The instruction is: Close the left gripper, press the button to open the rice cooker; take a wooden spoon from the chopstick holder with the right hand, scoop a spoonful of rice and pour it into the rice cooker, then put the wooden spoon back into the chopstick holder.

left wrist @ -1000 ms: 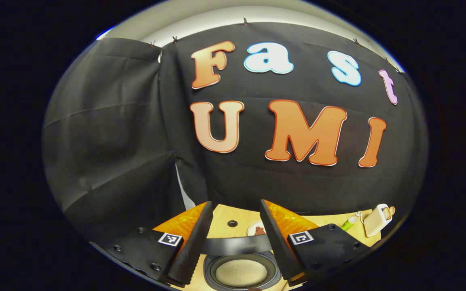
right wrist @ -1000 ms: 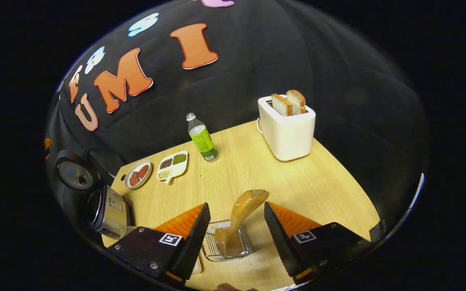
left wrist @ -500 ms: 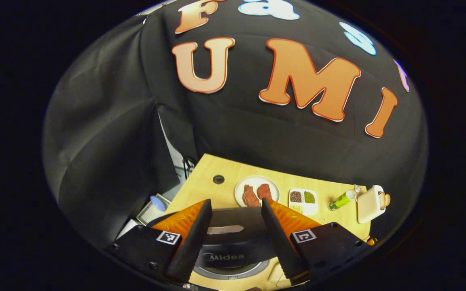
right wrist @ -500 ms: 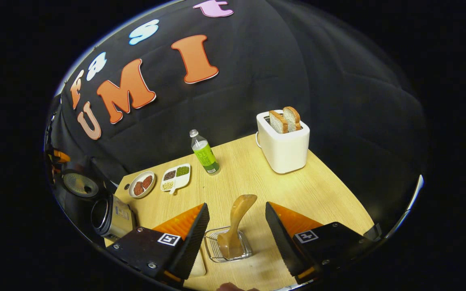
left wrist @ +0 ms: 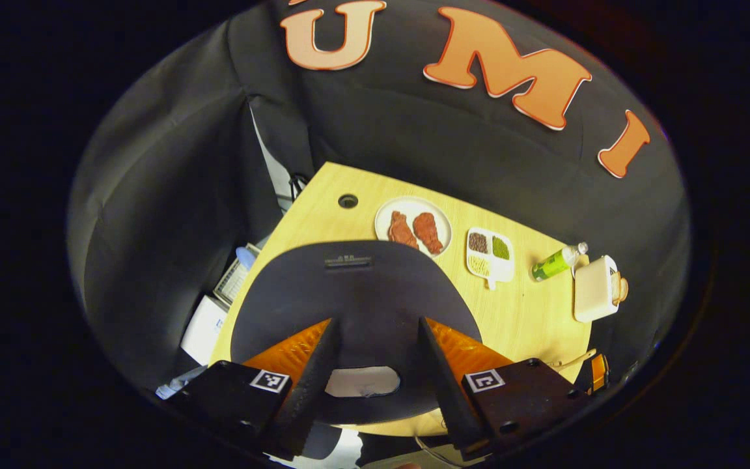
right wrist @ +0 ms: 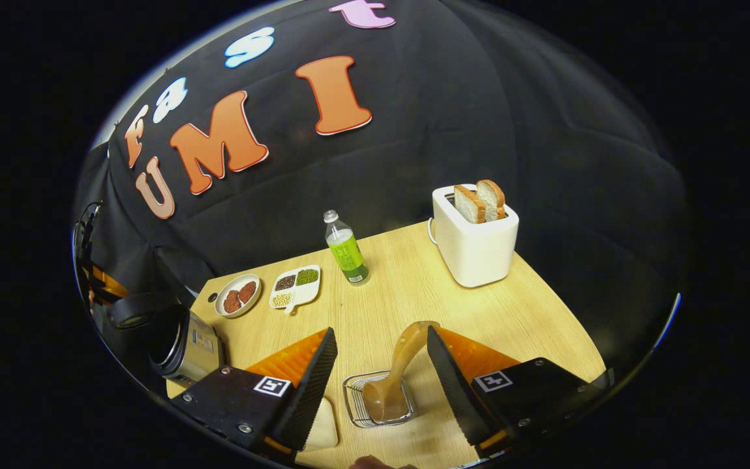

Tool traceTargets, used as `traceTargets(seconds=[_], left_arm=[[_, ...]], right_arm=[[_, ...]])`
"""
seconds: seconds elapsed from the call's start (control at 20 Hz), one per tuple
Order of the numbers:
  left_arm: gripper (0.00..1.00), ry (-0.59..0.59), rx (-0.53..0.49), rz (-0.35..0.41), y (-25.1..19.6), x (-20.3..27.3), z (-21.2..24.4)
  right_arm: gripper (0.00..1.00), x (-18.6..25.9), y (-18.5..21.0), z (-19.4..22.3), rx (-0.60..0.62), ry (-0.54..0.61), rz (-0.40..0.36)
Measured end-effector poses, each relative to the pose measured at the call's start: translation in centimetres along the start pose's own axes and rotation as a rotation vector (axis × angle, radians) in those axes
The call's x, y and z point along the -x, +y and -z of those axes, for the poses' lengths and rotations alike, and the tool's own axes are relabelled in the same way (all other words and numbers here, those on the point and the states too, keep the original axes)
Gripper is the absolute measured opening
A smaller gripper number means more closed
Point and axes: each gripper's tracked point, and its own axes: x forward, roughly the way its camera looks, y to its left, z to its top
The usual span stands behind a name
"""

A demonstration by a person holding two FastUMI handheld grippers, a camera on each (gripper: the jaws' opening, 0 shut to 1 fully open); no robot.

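Since a second ago, my left gripper [left wrist: 375, 365] has risen and tipped downward: where I earlier looked into the open pot at the rice, I now look down on the black rice cooker lid [left wrist: 349, 306] from above, with much more of the light wooden table [left wrist: 531, 319] showing. My right gripper [right wrist: 378, 371] has drawn back a little, and the wooden spoon has swung toward its right finger.

Both grippers have their fingers spread wide and hold nothing.

From the left gripper view, the lid lies under and between the fingers, with a pale patch near its 6 o'clock edge. At the lid's 12 o'clock sits a round white plate with two reddish pieces of meat [left wrist: 413, 227]; at 1 o'clock a white divided dish of beans and grains [left wrist: 490, 255]; farther toward 2 o'clock a green plastic bottle [left wrist: 554, 262] and a white toaster [left wrist: 596, 288].

From the right gripper view, the brown wooden spoon [right wrist: 401, 365] stands tilted in the wire chopstick holder [right wrist: 357, 402], between my fingers, its upper end beside the right finger; I cannot tell whether they touch. The silver-bodied rice cooker [right wrist: 183, 345] sits at 9 o'clock near the table's edge. The toaster holds two bread slices [right wrist: 480, 200] at 1 o'clock.
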Motion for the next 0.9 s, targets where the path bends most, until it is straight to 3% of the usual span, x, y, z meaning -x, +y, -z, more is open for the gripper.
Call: traceTargets(seconds=[0.35,0.5,0.7,0.9], left_arm=[[0.80,0.224,-0.042,-0.065,0.6,-5.4,6.2],[0.78,0.240,-0.092,-0.100,0.4,-6.3,5.8],[0.80,0.246,-0.125,-0.078,0.1,-6.1,5.8],[0.82,0.131,-0.193,-0.060,0.0,-5.9,5.6]], right_arm=[[0.87,-0.1,0.1,0.0,0.016,0.002,-0.011],[0.87,-0.1,0.1,0.0,0.034,0.000,-0.009],[0.87,0.4,2.4,-1.5,0.067,-0.072,-0.079],[0.87,1.8,4.3,-3.8,0.126,-0.173,-0.138]])
